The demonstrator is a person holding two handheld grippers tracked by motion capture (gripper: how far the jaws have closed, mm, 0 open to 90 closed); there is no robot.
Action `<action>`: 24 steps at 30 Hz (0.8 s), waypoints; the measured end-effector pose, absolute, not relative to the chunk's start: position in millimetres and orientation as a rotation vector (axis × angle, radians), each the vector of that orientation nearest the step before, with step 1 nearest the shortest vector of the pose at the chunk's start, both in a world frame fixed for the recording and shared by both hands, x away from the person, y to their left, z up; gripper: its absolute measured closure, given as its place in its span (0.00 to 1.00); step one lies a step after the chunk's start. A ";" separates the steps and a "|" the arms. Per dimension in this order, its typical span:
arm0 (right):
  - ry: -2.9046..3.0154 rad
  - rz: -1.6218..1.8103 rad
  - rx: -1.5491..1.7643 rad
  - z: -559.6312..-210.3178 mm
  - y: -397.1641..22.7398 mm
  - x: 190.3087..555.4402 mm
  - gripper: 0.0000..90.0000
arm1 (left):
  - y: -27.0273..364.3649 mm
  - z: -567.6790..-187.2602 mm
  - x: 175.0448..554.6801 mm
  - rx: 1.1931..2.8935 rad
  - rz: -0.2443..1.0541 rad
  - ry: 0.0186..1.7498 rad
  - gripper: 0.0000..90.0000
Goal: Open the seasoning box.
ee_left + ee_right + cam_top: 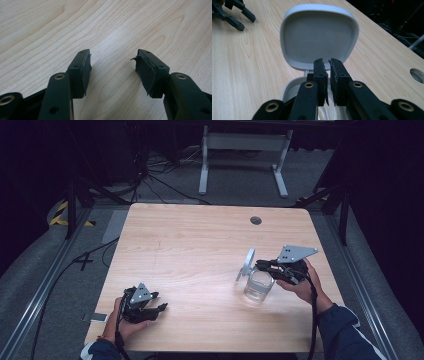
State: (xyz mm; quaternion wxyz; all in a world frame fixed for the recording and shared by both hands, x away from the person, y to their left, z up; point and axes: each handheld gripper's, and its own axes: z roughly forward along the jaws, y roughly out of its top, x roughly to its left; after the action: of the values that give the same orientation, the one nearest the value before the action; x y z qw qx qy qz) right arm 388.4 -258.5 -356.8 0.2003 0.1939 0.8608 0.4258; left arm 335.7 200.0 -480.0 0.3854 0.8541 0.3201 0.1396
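A clear glass container [259, 287] stands on the right part of the wooden table [200, 235]. Its white lid [248, 261] is swung up and stands at the container's left side. My right gripper [257, 265] reaches over the container from the right. In the right gripper view the jaws are shut to a thin slit, tips [329, 62] at the lower edge of the lid [319, 35], whose inner face looks at me. Whether they pinch anything is unclear. My left gripper [160, 302] rests low at the table's front left, open and empty [112, 67].
A round cable hole [256, 220] sits near the table's far edge, also seen to my right [418, 75]. The left gripper [247, 23] shows far off in the right gripper view. Beyond the table stand a white desk frame [245, 142] and floor cables [150, 175].
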 end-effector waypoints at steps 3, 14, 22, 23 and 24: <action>2.410 1.174 0.542 -355.9 -260.0 385.8 0.89 | 199.5 -480.2 335.6 2.173 0.344 0.824 0.50; 2.427 1.081 0.571 -350.9 -281.0 373.7 0.83 | 196.1 -479.9 340.6 2.183 0.339 0.812 0.46; 2.413 1.062 0.617 -350.4 -293.7 370.7 0.68 | 196.0 -479.8 340.4 2.183 0.339 0.813 0.46; 2.411 1.061 0.625 -350.7 -295.9 369.9 0.66 | 196.0 -479.8 340.4 2.183 0.341 0.813 0.46; 2.412 1.055 0.628 -351.2 -298.3 369.1 0.65 | 195.9 -479.9 340.3 2.183 0.340 0.814 0.46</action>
State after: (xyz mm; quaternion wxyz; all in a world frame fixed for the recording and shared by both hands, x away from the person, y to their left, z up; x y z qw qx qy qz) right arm 369.1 -298.3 -351.2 0.2157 0.2265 0.8702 0.3806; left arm 340.3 195.9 -479.9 0.3835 0.8562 0.3194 0.1332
